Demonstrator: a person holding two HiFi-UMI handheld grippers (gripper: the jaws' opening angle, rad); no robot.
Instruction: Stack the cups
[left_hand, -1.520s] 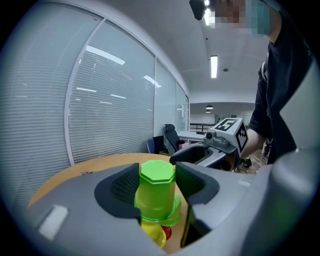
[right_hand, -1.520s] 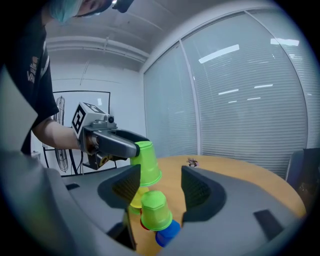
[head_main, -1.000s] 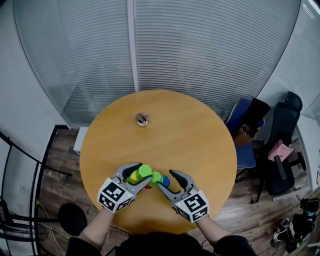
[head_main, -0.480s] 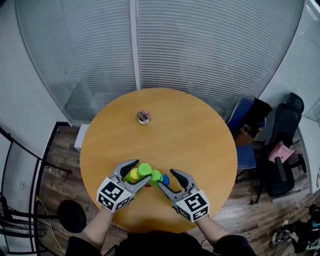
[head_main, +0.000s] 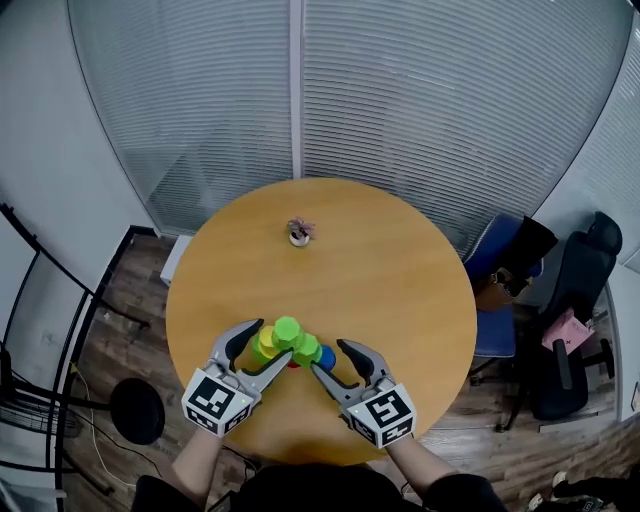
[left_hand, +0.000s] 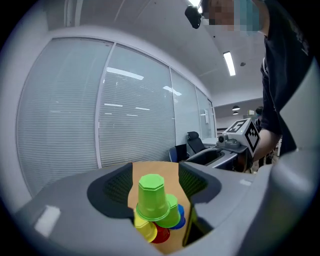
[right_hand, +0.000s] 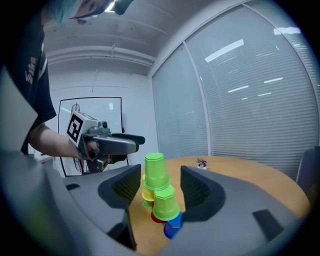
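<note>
i am looking down at a round wooden desk (head_main: 400, 280). the cup pile (head_main: 296, 346) is standing near the desk's lower edge, in the lower middle of the head view. the cups are standing upside down and are forming a small pyramid. the top green cup (head_main: 288, 329) is sitting highest, above the second green cup (head_main: 309, 350) and the yellow cup (left_hand: 143, 229). under these, the red cup (left_hand: 161, 233) and the blue cup (right_hand: 172, 228) are resting on the desk surface.

the left hand-held gripper (head_main: 272, 342) is pointing at the pile from the lower left of the head view. its jaws have just been opening and are now standing wide apart. in the left gripper view the top green cup is showing in the gap between them, but the pads are not pressing on it, so this gripper is holding nothing.

the right hand-held gripper (head_main: 329, 356) is pointing at the pile from the lower right. its jaws are also standing wide apart and are gripping nothing. the pile is showing in their gap, and the blue cup is lying just beside the tips.

a small ornament (head_main: 299, 232) is standing in the upper middle of the desk, well apart from the pile. a blue chair (head_main: 500, 270) and a black chair (head_main: 585, 300) are standing at the right edge of the frame.
</note>
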